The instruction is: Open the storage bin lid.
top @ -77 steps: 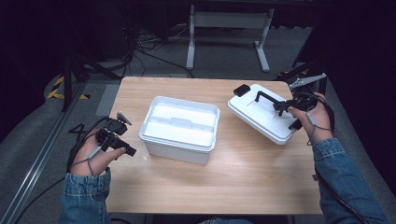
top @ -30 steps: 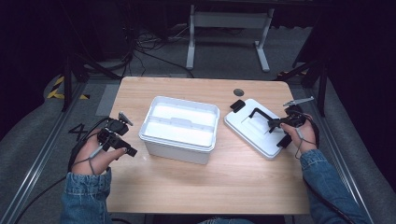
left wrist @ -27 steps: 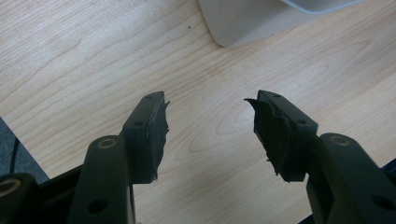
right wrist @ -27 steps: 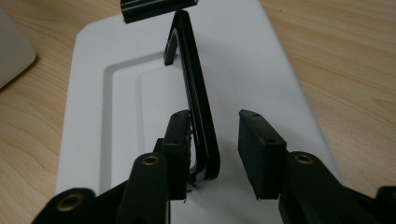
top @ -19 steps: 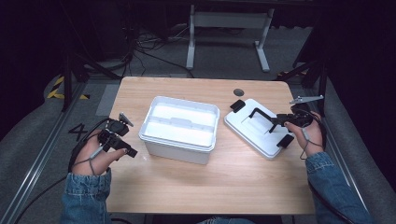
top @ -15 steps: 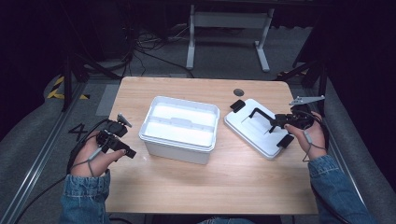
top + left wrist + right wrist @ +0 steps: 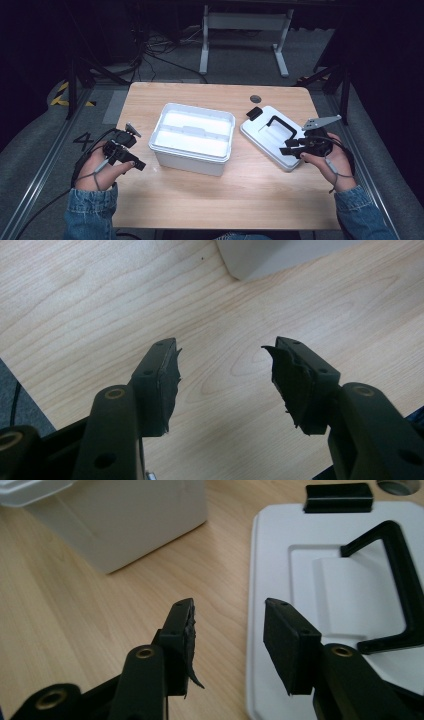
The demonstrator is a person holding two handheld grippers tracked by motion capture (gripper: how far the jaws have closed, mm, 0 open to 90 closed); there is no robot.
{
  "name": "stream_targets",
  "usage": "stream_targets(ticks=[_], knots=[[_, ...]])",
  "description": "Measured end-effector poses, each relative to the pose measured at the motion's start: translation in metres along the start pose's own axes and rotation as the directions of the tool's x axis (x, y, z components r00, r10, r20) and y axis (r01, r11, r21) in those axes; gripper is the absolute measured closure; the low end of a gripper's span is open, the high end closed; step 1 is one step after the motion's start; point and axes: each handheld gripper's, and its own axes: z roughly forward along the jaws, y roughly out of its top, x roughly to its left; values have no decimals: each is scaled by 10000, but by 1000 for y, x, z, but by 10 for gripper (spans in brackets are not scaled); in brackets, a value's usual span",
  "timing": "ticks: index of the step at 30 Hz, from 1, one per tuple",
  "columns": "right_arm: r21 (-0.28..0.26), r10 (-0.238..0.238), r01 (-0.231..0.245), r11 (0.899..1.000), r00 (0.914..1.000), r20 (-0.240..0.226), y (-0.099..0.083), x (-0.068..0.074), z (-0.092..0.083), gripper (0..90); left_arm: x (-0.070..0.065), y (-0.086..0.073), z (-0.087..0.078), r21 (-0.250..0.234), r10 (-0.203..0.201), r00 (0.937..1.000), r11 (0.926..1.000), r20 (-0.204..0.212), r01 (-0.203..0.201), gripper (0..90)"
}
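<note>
The right gripper (image 7: pixel 227 630) is held with fingers released, straddling the lid's (image 7: pixel 330 580) near edge by the counter's right edge. The left gripper (image 7: pixel 222 370) is spread, empty. The lid would best be gripped squarely before being carried to the bin (image 7: pixel 192 137).

High view: fixed, above near edge of tabletop (image 7: pixel 200 200), facing fwd & down, far. Left gripper view: close, low, looks past its jaws at a corner of white bin (image 7: pixel 280 255). Right gripper view: close; shares bin (image 7: pixel 125 525) w/ both.
</note>
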Motion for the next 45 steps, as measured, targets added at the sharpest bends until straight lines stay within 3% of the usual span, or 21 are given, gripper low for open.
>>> stream_targets(ticks=[12, 18, 24, 30, 33, 45], knots=[[741, -452, 495, 9960, 9973, -587, -6, 29, 17, 518, -1, 1, 3, 15, 152, 9998, 9999, -127, -151, 448], [896, -580, 634, 9940, 9965, -610, -8, 36, 21, 509, -1, 0, 2, -72, 124, 9999, 9999, -84, -124, 446], [1437, -752, 835, 9861, 9952, -623, -12, 39, 32, 480, -2, 2, 3, -55, 287, 9994, 9996, -185, -289, 451], [1409, -797, 897, 9859, 9940, -755, -18, 43, 42, 483, -2, 4, 4, -82, 575, 9979, 9983, -284, -577, 452], [1390, -792, 905, 9862, 9933, -843, -23, 45, 52, 485, -2, 3, 3, -78, 390, 9990, 9992, -202, -392, 453], [1203, -1224, 1421, 9825, 9798, -1580, -35, 62, 88, 481, 0, 5, 4, -50, 446, 9989, 9990, -138, -446, 457]])
